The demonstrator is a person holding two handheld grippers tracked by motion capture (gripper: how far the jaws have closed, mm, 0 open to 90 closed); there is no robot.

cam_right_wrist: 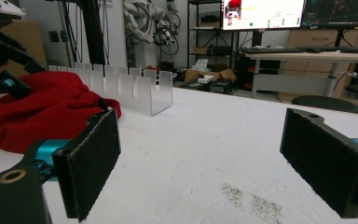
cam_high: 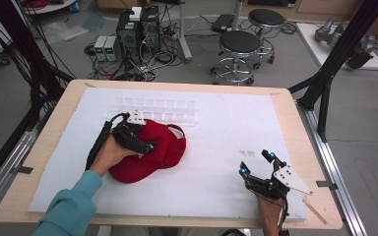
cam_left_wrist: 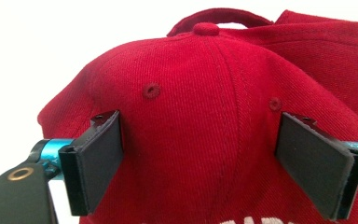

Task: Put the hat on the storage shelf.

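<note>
A red baseball cap (cam_high: 160,147) lies on the white foam sheet (cam_high: 216,128), left of centre, its brim towards the person. My left gripper (cam_high: 140,138) sits on top of the cap and is open. In the left gripper view the cap's crown (cam_left_wrist: 200,84) bulges between the two wide-apart black pads (cam_left_wrist: 98,158), and white lettering peeks in at the bottom edge. My right gripper (cam_high: 257,164) rests open near the front right of the sheet, well clear of the cap. Its pads (cam_right_wrist: 91,158) have only bare foam between them, with the cap (cam_right_wrist: 42,109) off to the left.
A clear slotted rack (cam_high: 155,110) stands just behind the cap, also seen as a rack (cam_right_wrist: 140,91) in the right gripper view. A dark smudge (cam_high: 246,152) marks the foam near the right gripper. Wooden table edges (cam_high: 295,118) frame the sheet; stools (cam_high: 238,49) and computers (cam_high: 138,29) stand beyond.
</note>
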